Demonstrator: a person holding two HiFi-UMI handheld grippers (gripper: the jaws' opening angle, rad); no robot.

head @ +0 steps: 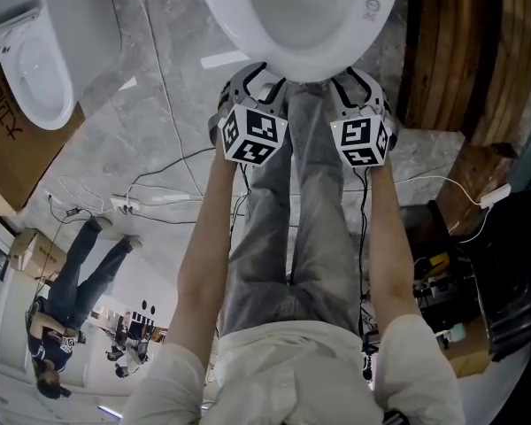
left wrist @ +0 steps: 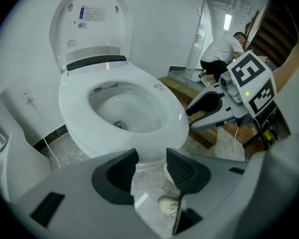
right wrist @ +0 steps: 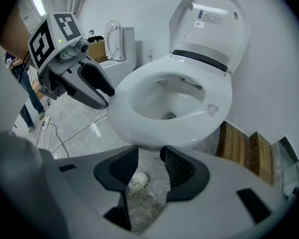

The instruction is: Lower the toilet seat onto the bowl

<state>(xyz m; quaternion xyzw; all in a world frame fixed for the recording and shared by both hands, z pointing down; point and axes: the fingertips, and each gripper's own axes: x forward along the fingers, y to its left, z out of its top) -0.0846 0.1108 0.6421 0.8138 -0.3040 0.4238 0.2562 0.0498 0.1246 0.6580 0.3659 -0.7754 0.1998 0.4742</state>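
Observation:
A white toilet (head: 301,25) stands right in front of me. Its ring-shaped seat (left wrist: 164,108) (right wrist: 209,118) lies flat on the bowl, while the lid (left wrist: 92,24) (right wrist: 212,24) with a printed sticker stands upright against the wall. My left gripper (head: 258,71) (left wrist: 150,166) (right wrist: 97,91) hovers at the bowl's front left edge, open with nothing between its jaws. At the front right edge hovers my right gripper (head: 354,76) (right wrist: 150,163) (left wrist: 202,114), also open and empty. Neither touches the toilet.
A second toilet (head: 35,73) sits on a cardboard box (head: 18,149) at the left. Wooden planks (head: 460,51) lie to the right of the bowl. Cables (head: 159,193) trail over the marble floor. One person (head: 71,290) stands behind, another (left wrist: 222,54) crouches nearby.

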